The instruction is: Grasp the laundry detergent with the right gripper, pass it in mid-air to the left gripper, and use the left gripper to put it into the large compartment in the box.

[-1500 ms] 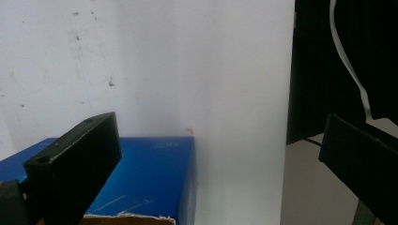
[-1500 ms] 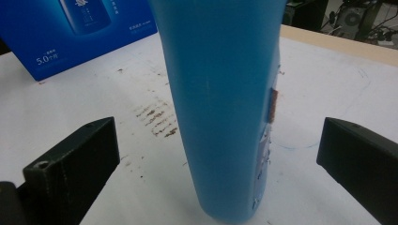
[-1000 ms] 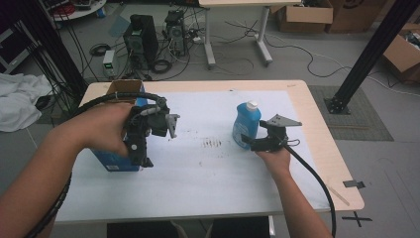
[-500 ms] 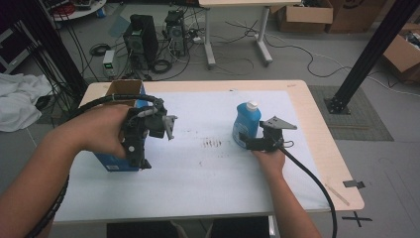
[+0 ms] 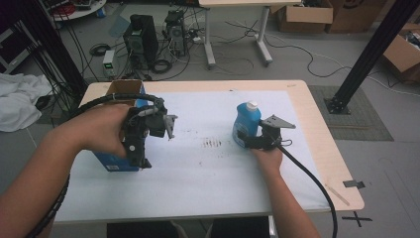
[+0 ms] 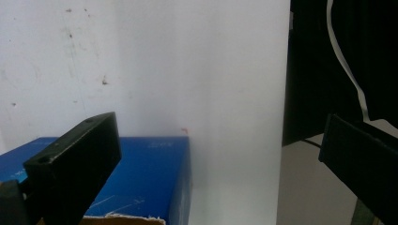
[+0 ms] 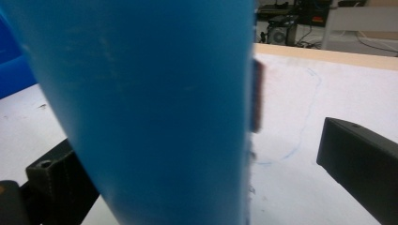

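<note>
Barely shifting, our right gripper has crept in around the upright blue bottle, jaws wide, not yet clamping. Left gripper hangs open, empty, above the blue box.

From my station the blue bottle looks like smooth plastic with a soft sheen, topped by a white plastic cap, and in the right gripper view its wall shows faint scuffs. The blue box reads as coated cardboard, lightly scratched, with a raw, torn brown edge, while both sets of tongs, left and right, are matt black plastic. The table is pale wood under a white, matt sheet marked with dark smudges.
</note>
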`<act>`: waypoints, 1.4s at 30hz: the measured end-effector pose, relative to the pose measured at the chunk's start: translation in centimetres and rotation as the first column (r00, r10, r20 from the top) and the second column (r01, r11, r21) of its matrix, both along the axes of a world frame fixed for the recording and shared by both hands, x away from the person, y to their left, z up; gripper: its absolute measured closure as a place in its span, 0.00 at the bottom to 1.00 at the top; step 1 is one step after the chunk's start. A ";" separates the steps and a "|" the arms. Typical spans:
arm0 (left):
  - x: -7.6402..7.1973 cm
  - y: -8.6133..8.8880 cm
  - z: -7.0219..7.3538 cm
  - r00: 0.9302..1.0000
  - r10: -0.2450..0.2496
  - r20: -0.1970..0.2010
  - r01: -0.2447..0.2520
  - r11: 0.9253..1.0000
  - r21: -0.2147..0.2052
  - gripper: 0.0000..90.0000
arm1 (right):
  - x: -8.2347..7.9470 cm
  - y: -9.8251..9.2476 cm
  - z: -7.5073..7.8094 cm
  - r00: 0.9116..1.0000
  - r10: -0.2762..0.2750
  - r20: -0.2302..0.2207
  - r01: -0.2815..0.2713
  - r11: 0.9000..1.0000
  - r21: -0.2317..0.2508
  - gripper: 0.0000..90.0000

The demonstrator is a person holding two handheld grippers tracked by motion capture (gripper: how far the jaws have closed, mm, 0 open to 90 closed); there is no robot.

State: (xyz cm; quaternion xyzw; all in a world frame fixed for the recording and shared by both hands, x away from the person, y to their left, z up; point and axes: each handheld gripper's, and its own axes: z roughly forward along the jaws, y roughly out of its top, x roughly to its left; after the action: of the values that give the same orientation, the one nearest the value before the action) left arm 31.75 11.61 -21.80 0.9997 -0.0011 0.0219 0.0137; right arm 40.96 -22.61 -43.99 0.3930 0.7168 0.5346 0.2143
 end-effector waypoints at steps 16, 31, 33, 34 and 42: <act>0.2 0.2 -0.2 1.000 0.004 -0.004 -0.004 1.000 0.004 0.00 | 0.1 0.8 0.1 1.000 -0.007 0.024 0.007 1.000 -0.015 0.13; 0.2 -0.1 -0.4 1.000 0.003 -0.006 -0.003 1.000 0.006 0.00 | 0.0 0.8 0.2 1.000 -0.008 0.025 0.009 1.000 -0.008 0.25; 0.2 -0.1 -0.4 1.000 0.004 -0.006 -0.004 1.000 0.008 0.00 | -0.1 0.8 0.2 1.000 -0.013 0.022 0.014 1.000 -0.011 0.26; 0.2 -0.1 -0.4 1.000 0.003 -0.007 -0.003 1.000 0.009 0.00 | -0.1 0.8 0.2 1.000 -0.016 0.022 0.016 1.000 -0.013 0.27; 0.3 -0.1 -0.4 1.000 0.007 -0.009 -0.007 1.000 0.014 0.00 | -0.1 0.9 0.2 1.000 -0.014 0.026 0.014 1.000 -0.016 0.32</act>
State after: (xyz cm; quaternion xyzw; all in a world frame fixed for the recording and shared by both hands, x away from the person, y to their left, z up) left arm 32.01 11.54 -22.21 0.9998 0.0023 0.0175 0.0065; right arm 40.87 -21.73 -43.84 0.3893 0.7153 0.5325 0.2306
